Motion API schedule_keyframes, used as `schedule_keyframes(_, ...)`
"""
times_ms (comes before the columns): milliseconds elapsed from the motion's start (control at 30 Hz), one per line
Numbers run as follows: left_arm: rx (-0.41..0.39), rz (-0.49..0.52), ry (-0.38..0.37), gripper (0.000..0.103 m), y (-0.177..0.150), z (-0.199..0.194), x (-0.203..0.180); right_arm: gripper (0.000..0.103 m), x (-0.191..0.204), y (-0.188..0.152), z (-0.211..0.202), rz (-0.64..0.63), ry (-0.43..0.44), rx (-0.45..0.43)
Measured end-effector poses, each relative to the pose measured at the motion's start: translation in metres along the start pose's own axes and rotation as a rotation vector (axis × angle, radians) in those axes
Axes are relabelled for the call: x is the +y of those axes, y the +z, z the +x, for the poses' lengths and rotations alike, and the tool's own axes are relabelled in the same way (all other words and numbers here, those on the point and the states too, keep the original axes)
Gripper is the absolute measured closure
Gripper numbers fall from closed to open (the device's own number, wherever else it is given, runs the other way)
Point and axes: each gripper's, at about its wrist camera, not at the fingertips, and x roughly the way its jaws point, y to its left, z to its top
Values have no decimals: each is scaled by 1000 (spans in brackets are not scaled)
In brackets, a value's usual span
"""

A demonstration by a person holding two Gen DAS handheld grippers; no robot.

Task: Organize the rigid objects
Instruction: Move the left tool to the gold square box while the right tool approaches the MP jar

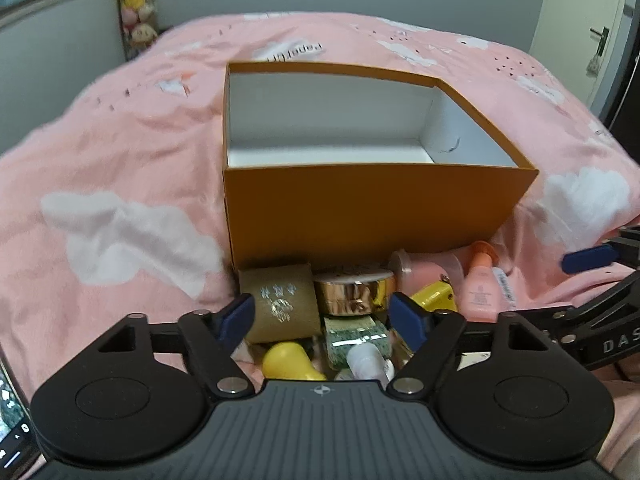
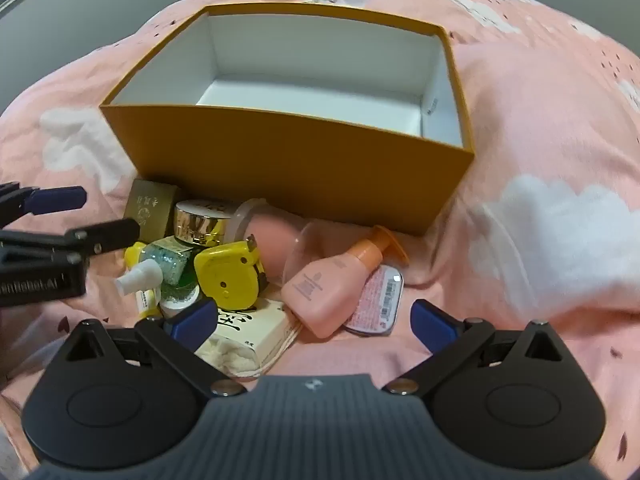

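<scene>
Left wrist view puts us low behind a heap of small things on the pink bedspread [image 1: 120,152], with one orange box [image 1: 376,212] standing upright just beyond the heap; its white inside shows nothing in it. Our left gripper [image 1: 322,318] hangs over the near side of the heap with its blue fingers [image 1: 240,314] spread wide and gripping nothing. Between and past them we count one gold-brown carton [image 1: 280,304], one round gold tin [image 1: 354,292] touching it, one green glittery bottle [image 1: 352,338] and one yellow rounded piece [image 1: 288,362] (too close to name).

From the right wrist view, the box's near wall stands between the heap and its open top, so nothing lies inside. Our right gripper [image 2: 314,320] is likewise spread apart and empty, hovering over the heap's near edge. Here we count one yellow tape measure [image 2: 230,276], one pink pump bottle [image 2: 326,284] lying on its side, one flat pink oval tin [image 2: 378,300] tucked under it, one cream carton with black lettering [image 2: 256,330] beside the left finger, and one white spray cap [image 2: 138,280].

A pink egg-shaped sponge in a clear holder [image 2: 276,236] leans against the box wall. The left gripper enters at the left edge, above the gold carton.
</scene>
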Motion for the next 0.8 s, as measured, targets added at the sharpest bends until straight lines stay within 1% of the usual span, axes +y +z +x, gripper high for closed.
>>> schedule_keyframes(100, 42, -29, -66, 21, 2, 0, 8, 3, 6, 5, 1, -51, 7, -9)
schedule_keyframes(167, 45, -51, -85, 26, 4, 0, 14, 4, 8, 12, 1, -84, 10, -9)
schedule_keyframes(200, 46, -62, -82, 27, 5, 0, 18, 5, 12, 13, 2, -90, 10, -15)
schedule_keyframes(267, 45, -88, -70, 28, 7, 2, 25, 14, 6, 20, 5, -86, 29, -11)
schedule_keyframes(367, 67, -117, -23, 28, 11, 10, 31, 15, 7, 28, 11, -65, 72, 4)
schedule_keyframes(400, 86, -126, -12, 28, 13, 13, 32, 15, 9, 33, 13, -82, 61, 21)
schedule_keyframes(467, 114, -136, -15, 27, 15, 20, 35, 16, 18, 39, 19, -120, 69, 20)
schedule_keyframes(500, 119, -138, -15, 26, 16, 23, 36, 18, 24, 41, 23, -148, 73, 25)
schedule_keyframes(533, 122, -134, -9, 23, 16, 26, 35, 24, 29, 44, 29, -176, 77, 38)
schedule_keyframes(567, 122, -129, -1, 23, 17, 28, 35, 27, 33, 45, 34, -192, 82, 68)
schedule_keyframes(633, 122, -122, 9, 22, 18, 31, 34, 28, 40, 51, 46, -237, 64, 119)
schedule_keyframes(700, 124, -131, 12, 20, 20, 34, 37, 29, 46, 56, 55, -271, 56, 131)
schedule_keyframes(733, 129, -138, 9, 19, 20, 36, 38, 34, 48, 59, 58, -285, 54, 132)
schedule_keyframes(800, 136, -158, 11, 19, 21, 39, 43, 37, 55, 65, 62, -302, 63, 110)
